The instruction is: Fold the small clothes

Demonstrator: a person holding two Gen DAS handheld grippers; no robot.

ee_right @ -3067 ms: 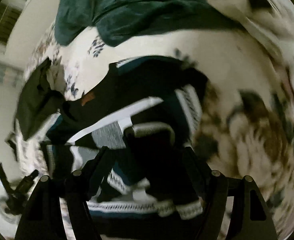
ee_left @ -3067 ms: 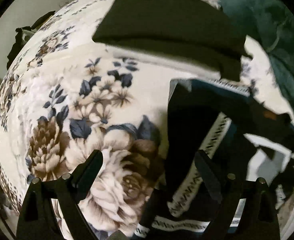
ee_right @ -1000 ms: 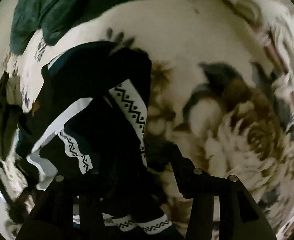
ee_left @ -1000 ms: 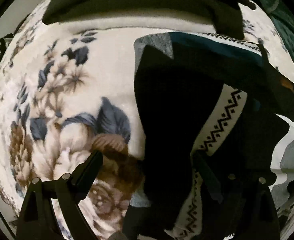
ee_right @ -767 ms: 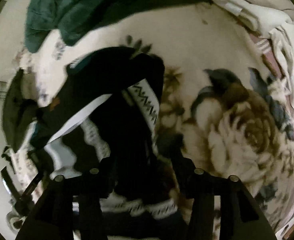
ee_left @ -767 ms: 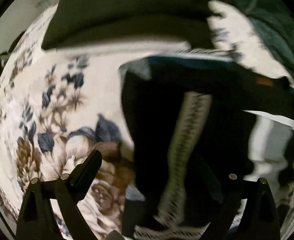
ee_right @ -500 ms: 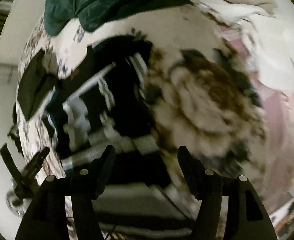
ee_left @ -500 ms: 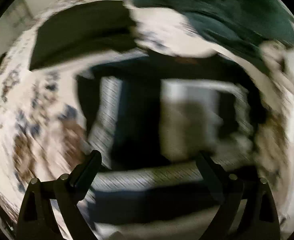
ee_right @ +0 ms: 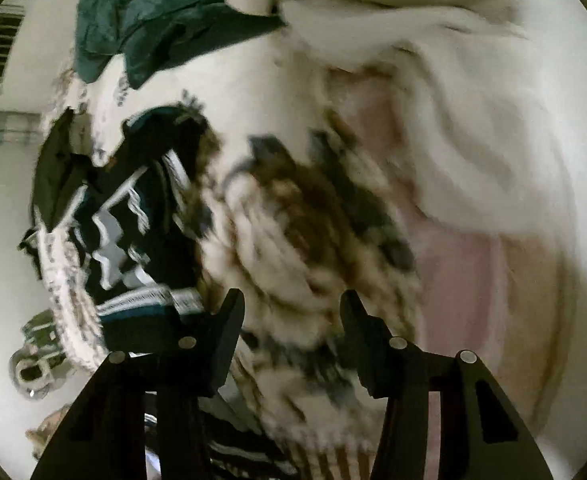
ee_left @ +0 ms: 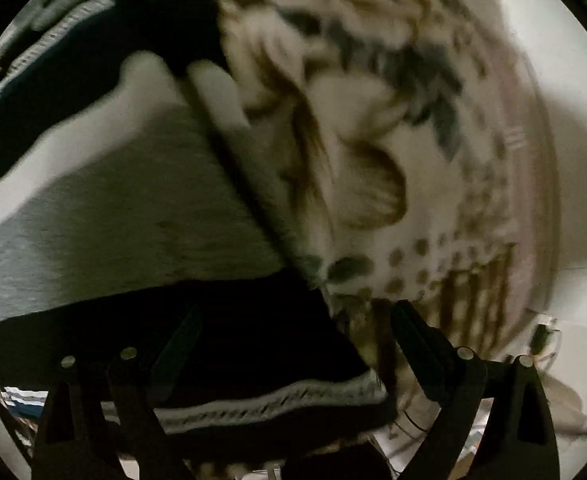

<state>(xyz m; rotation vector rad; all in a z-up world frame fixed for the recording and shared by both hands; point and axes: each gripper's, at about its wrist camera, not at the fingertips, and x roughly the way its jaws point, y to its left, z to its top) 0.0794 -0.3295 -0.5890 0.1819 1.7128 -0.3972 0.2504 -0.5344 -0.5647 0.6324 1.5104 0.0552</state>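
Observation:
The dark sweater (ee_left: pixel 125 208), with a grey chest panel and white zigzag trim along its hem, lies on the floral blanket (ee_left: pixel 373 128). My left gripper (ee_left: pixel 293 332) hangs open just above the sweater's hem corner, holding nothing; the view is blurred. In the right wrist view the sweater (ee_right: pixel 133 220) lies folded in on itself at the left. My right gripper (ee_right: pixel 291 308) is above the bare blanket (ee_right: pixel 301 216) to the sweater's right. Its jaws are closing with nothing between them.
A dark green garment (ee_right: pixel 153 12) lies at the far end of the bed and a folded black one (ee_right: pixel 53 168) beyond the sweater. Pale rumpled bedding (ee_right: pixel 453 100) is heaped at the right. The bed edge and pale floor (ee_left: pixel 573 160) show at the right.
Both grippers have swung right, away from the sweater's folded sleeve. The left view now sits over the hem corner. The right gripper has risen and let the sweater go.

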